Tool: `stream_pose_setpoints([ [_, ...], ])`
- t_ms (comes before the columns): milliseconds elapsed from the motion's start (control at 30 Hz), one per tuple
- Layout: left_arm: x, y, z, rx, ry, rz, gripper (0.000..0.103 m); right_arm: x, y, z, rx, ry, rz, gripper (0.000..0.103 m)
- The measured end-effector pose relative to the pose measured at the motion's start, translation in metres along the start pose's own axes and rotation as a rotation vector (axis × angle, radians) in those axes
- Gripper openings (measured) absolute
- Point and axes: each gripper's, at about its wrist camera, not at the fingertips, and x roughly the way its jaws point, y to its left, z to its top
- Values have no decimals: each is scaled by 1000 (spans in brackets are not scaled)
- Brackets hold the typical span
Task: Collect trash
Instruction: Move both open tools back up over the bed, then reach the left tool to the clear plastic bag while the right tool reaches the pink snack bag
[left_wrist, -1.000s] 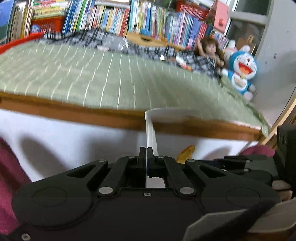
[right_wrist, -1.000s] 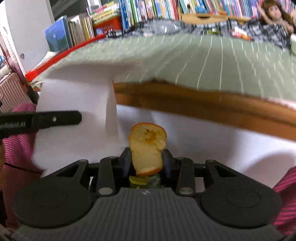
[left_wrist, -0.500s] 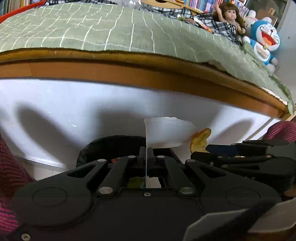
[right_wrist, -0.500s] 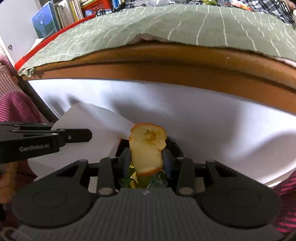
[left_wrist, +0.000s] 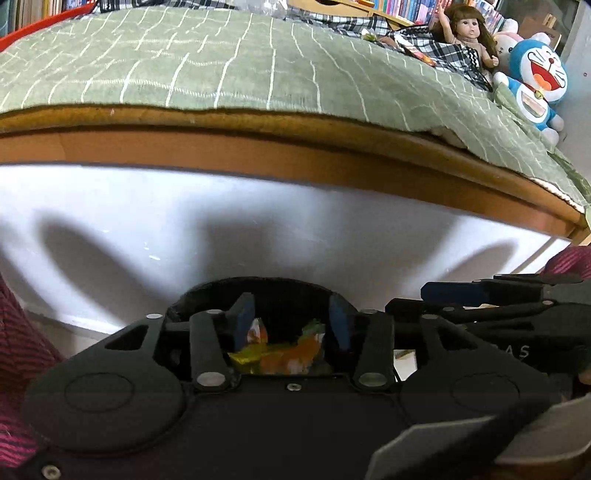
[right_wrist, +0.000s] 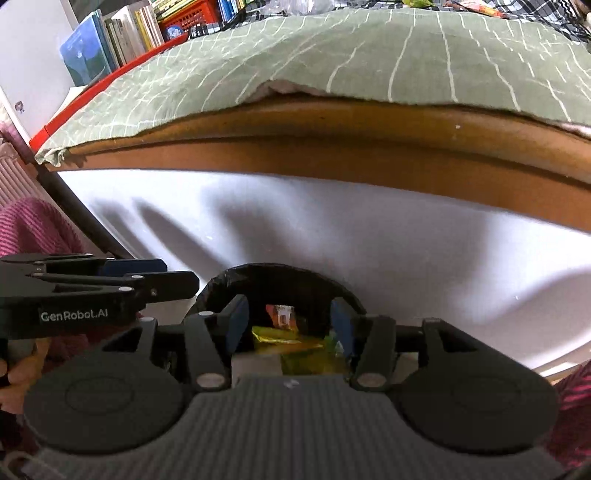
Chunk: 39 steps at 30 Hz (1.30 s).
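Note:
A black-lined trash bin (left_wrist: 258, 286) (right_wrist: 277, 273) stands on the floor against the white side of the bed. Inside it lie yellow, green and orange wrappers and peel (left_wrist: 284, 352) (right_wrist: 291, 347). My left gripper (left_wrist: 290, 319) hangs open right over the bin's mouth with nothing between its fingers. My right gripper (right_wrist: 288, 321) is open over the same bin, also holding nothing. In the left wrist view the right gripper (left_wrist: 480, 299) shows from the side at the right edge. In the right wrist view the left gripper (right_wrist: 110, 284) shows at the left.
The bed has a wooden rail (left_wrist: 295, 147) and a green striped cover (left_wrist: 221, 62) above the bin. A doll (left_wrist: 467, 31), a blue plush toy (left_wrist: 535, 81) and a checked cloth lie at its far end. Shelves of books (right_wrist: 122, 48) stand behind. Red sleeves (right_wrist: 37, 229) flank both views.
Both grippers opened over the bin. The white paper cup left the left gripper and the orange peel left the right gripper; both views moved lower toward the bin.

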Motion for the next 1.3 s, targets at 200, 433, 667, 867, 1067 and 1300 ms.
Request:
stream_pose_setpoints([
  [200,-19,-4,15,35,-56,-17,56,-23,3,14,-12,-74,56,65],
  [433,-51,-13,70,121,-204,-70,81,-63,1,54,-61,-228,77,72],
  [667,-51,-19,146,119,-323,-95,89,-71,-25,106,-36,-346,-29,75],
  [867,-18,-15,206,112,-369,-78,91,-54,-70,146,67,-408,-149,76],
  [1067,35,10,270,21,-381,-38,91,-32,-118,185,200,-451,-250,82],
  [1300,88,34,344,-17,-404,-4,92,-3,-160,241,271,-425,-351,89],
])
